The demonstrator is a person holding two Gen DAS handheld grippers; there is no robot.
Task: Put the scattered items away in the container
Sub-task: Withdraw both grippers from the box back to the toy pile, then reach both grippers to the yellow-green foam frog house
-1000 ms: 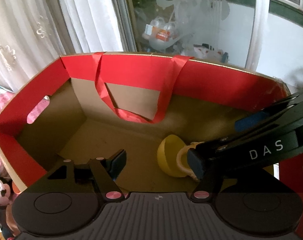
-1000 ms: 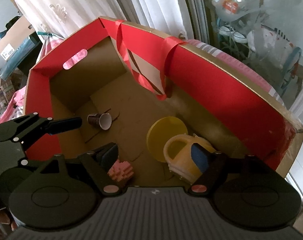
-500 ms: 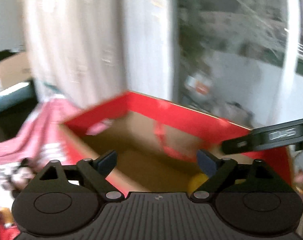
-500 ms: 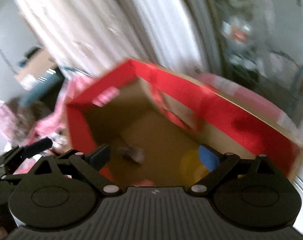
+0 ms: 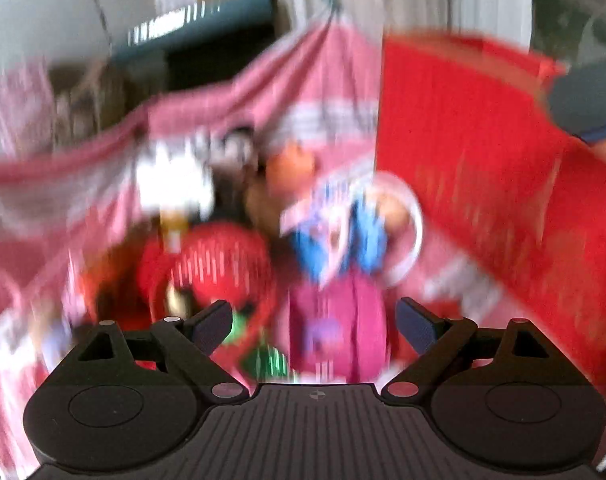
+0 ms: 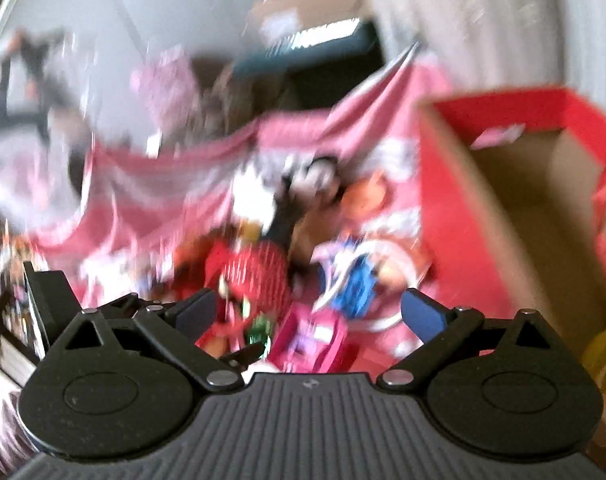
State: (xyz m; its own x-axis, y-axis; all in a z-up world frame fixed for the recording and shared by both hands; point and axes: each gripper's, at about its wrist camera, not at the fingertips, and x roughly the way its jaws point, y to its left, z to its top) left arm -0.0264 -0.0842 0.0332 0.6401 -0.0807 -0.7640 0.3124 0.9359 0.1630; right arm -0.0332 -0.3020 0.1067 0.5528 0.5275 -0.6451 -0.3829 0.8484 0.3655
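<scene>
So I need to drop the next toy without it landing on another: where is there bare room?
Inside the red box, the brown floor below its cut-out handle looks bare; the yellow toy fills the near corner. Outside, the pink cloth is crowded beside the box with blurred toys. Both grippers are open.

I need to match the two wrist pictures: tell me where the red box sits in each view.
Left wrist view: the red box fills the right side, only its outer red wall showing, blurred.
Right wrist view: the red box is at the right, open top and brown inside visible.
Shared landmark: the pink cloth draped just left of the box.
</scene>
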